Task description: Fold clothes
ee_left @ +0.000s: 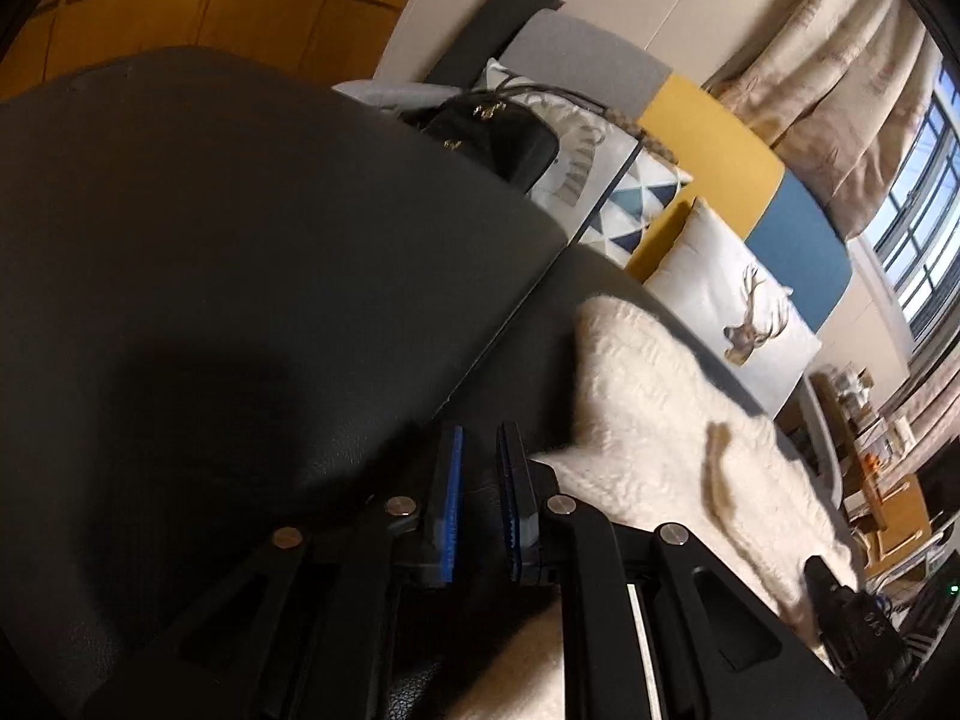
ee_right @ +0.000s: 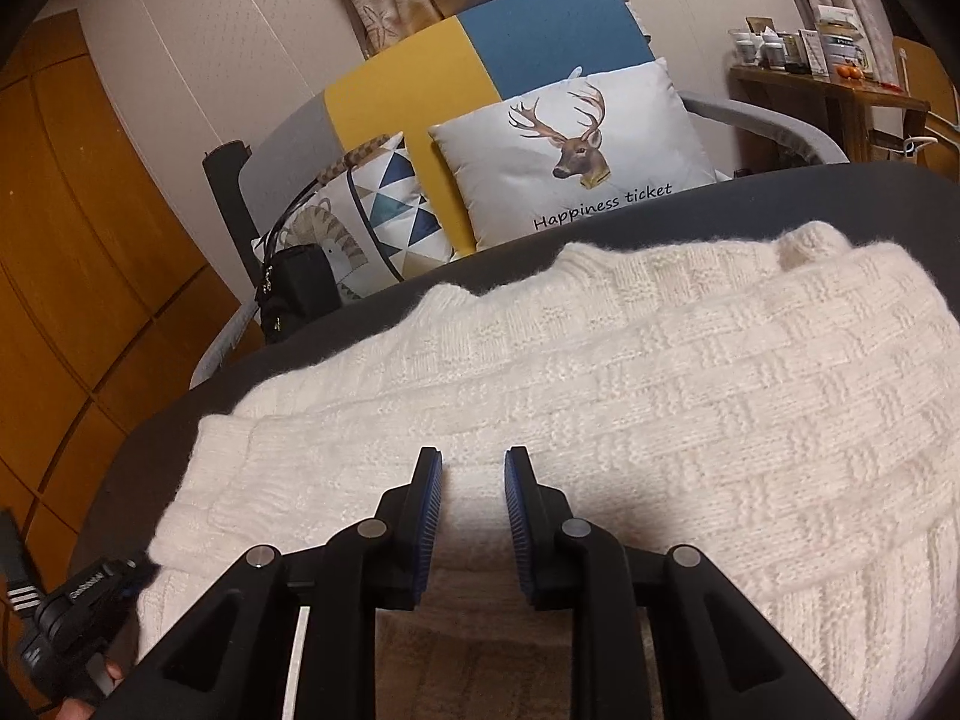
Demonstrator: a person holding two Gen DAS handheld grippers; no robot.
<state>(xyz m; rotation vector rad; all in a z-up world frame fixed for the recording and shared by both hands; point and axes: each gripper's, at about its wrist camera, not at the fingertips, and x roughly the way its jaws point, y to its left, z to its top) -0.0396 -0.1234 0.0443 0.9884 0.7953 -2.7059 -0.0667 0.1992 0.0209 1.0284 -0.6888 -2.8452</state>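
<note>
Sweater lies folded under the right jaws

Left wrist: left gripper (ee_left: 480,480), jaws narrow and empty, has the white sweater (ee_left: 660,420) beside them on the dark table (ee_left: 210,240). Right wrist: right gripper (ee_right: 473,480) jaws opening above the knit; next grip should take both layers

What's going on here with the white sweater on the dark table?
A person is folding a cream knit sweater laid on a dark table, a handheld gripper in each hand. The right gripper hovers over the sweater's near edge, jaws opening, nothing pinched between them. The left gripper is nearly shut over bare table at the sweater's edge, apparently empty.
</note>
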